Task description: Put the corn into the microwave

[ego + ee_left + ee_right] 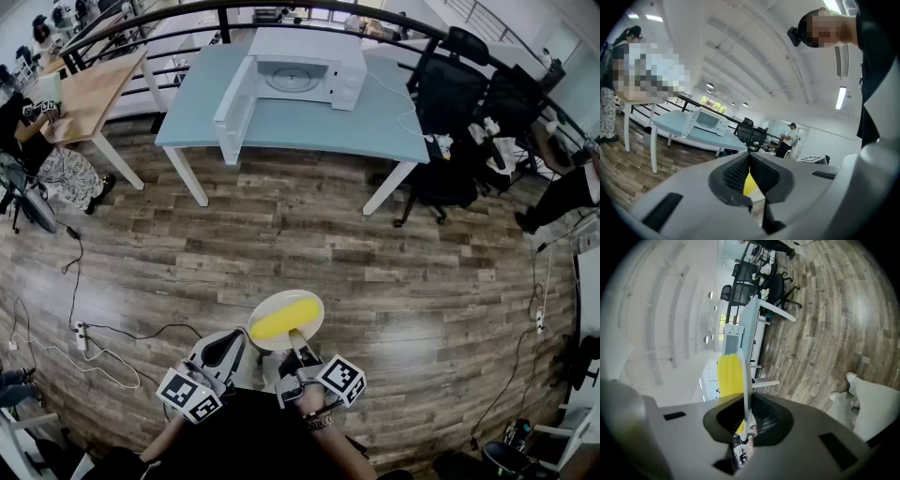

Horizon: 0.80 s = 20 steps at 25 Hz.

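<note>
You stand on a wood-plank floor (pixel 309 234), carrying the corn, with the microwave (pixel 309 77) well apart from you on a blue-grey table (pixel 281 124) across the room. The right gripper (pixel 298 343) is clamped narrowly on the near rim of a pale plate (pixel 314 305), and the yellow corn (pixel 284 320) lies on that plate in front of you. The left gripper (pixel 234 345) sits just beside the plate's left edge, jaws together and seemingly holding nothing. The microwave door (pixel 234 108) hangs open, so the step in hand looks like carrying. Next you would walk to the table, keep the plate level so the corn does not roll off, and slide it into the open cavity.
</note>
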### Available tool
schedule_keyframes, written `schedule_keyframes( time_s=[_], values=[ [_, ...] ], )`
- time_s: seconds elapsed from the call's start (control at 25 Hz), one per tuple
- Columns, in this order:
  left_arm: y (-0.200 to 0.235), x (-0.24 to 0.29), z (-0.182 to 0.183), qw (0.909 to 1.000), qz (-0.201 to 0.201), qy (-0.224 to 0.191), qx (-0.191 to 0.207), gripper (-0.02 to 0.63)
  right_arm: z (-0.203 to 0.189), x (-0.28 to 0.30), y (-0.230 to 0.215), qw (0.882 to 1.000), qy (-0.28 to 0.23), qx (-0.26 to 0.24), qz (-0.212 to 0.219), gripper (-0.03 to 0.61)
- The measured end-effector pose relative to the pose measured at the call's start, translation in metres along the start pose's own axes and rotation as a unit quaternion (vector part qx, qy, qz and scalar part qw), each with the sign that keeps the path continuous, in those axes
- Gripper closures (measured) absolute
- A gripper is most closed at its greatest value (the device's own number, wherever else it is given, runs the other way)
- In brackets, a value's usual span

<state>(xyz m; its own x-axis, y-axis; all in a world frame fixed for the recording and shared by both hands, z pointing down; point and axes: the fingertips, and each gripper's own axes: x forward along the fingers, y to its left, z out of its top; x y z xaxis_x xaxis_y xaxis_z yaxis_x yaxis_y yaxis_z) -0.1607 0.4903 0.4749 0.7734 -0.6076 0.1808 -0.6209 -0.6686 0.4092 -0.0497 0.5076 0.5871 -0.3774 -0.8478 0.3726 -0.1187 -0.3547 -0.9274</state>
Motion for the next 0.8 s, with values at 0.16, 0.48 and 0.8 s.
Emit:
schedule_keyframes(
  time_s=[0.16,0.48,0.8],
  values=[
    [-0.016,-0.001,-0.002,0.9995,-0.008,0.008,0.031,0.611,0.008,-0.016,-0.009,1.0,-0.017,0.002,0.004,0.552],
    [-0.027,-0.001,0.006,0.9987,-0.025,-0.011,0.042,0.611,0.007,-0.032,0.002,0.999,-0.035,-0.005,0.022,0.552],
    [-0.032,-0.019,-0.002,0.999,-0.015,-0.005,0.042,0.611,-0.01,-0.03,0.008,0.999,-0.017,-0.014,0.032,0.552]
  ],
)
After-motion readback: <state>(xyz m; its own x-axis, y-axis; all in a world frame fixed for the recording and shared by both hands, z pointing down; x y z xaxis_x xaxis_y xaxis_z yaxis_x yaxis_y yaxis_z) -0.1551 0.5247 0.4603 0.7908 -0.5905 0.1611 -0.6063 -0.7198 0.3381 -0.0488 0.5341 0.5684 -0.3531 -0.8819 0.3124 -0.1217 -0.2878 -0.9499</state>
